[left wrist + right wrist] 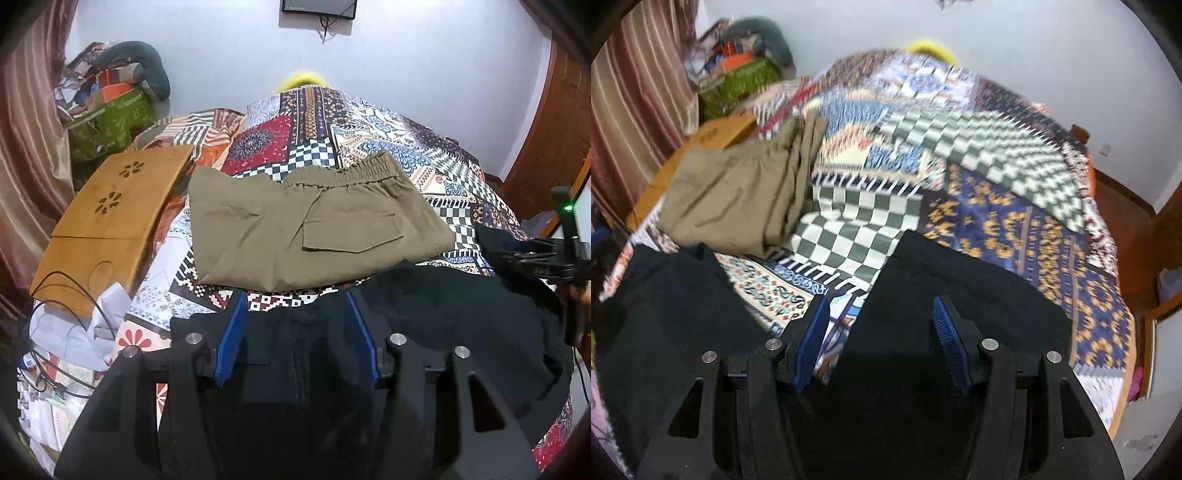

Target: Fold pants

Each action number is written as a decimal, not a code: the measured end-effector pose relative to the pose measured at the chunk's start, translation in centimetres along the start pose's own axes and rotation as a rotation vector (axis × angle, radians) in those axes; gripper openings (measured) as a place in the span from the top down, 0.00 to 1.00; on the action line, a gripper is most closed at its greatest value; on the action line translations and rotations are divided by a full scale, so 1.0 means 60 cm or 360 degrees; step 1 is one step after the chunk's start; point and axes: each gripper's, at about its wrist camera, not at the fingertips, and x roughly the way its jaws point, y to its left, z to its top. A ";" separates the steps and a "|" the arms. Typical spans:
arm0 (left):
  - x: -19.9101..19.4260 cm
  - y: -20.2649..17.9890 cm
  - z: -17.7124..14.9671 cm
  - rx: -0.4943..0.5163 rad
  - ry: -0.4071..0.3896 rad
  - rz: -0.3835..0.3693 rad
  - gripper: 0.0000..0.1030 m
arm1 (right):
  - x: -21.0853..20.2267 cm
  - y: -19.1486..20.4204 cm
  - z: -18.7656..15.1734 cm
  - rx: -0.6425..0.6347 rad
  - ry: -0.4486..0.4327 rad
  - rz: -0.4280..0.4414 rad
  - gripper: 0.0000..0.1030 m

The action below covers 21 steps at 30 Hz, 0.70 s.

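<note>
The black pants (461, 314) lie spread over the near edge of the bed (388, 122), dark cloth draped across the patterned quilt and running under both tools. In the right wrist view they show as two dark lobes (960, 280) with a strip of quilt between them, most likely the two legs, though the blur makes that hard to confirm.

The left gripper (297, 328) hangs over the cloth with its jaws set wide, the blue pads (232, 339) well apart and black fabric showing in the gap; I can't tell whether they touch it. The right gripper (881, 339) also stands wide, nothing pinched, one pad over quilt and the other over the right-hand lobe.

This fabric looks soft, light and limp. It will sag and bunch wherever it isn't held, and a single-layer pinch would likely drag the top layer off the lower one. I'd judge the best holds to be at an outer edge or hem, one tool to each corner, biting through all layers so the fold carries over evenly. The quilt beneath is soft too, so a deep pinch risks catching it.

Farther off, just left of centre, a pair of khaki pants (314, 225) sits already folded, beside a wooden lap tray (114, 221).
</note>
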 end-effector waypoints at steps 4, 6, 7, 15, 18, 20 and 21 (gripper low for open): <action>-0.004 -0.004 -0.001 0.0003 -0.0014 -0.0013 0.48 | 0.031 0.008 -0.006 -0.0084 0.0092 -0.0029 0.47; -0.009 -0.007 0.000 0.0005 -0.0029 -0.0020 0.48 | 0.027 0.004 -0.013 -0.0099 0.0082 -0.0024 0.47; -0.010 -0.009 0.000 0.0006 -0.0032 -0.0021 0.48 | 0.025 0.003 -0.015 -0.0102 0.0080 -0.0035 0.48; -0.039 -0.027 0.000 0.0043 -0.0077 -0.0039 0.48 | -0.009 -0.001 -0.034 -0.0134 -0.0046 -0.0133 0.90; -0.052 -0.036 -0.001 0.0072 -0.0092 -0.0032 0.48 | -0.053 -0.010 -0.041 -0.0075 -0.0156 -0.0129 0.92; -0.063 -0.042 -0.002 0.0086 -0.0107 -0.0030 0.47 | -0.083 -0.018 -0.046 -0.0036 -0.0223 -0.0129 0.92; -0.067 -0.044 -0.002 0.0087 -0.0113 -0.0033 0.45 | -0.106 -0.026 -0.053 -0.0007 -0.0267 -0.0129 0.93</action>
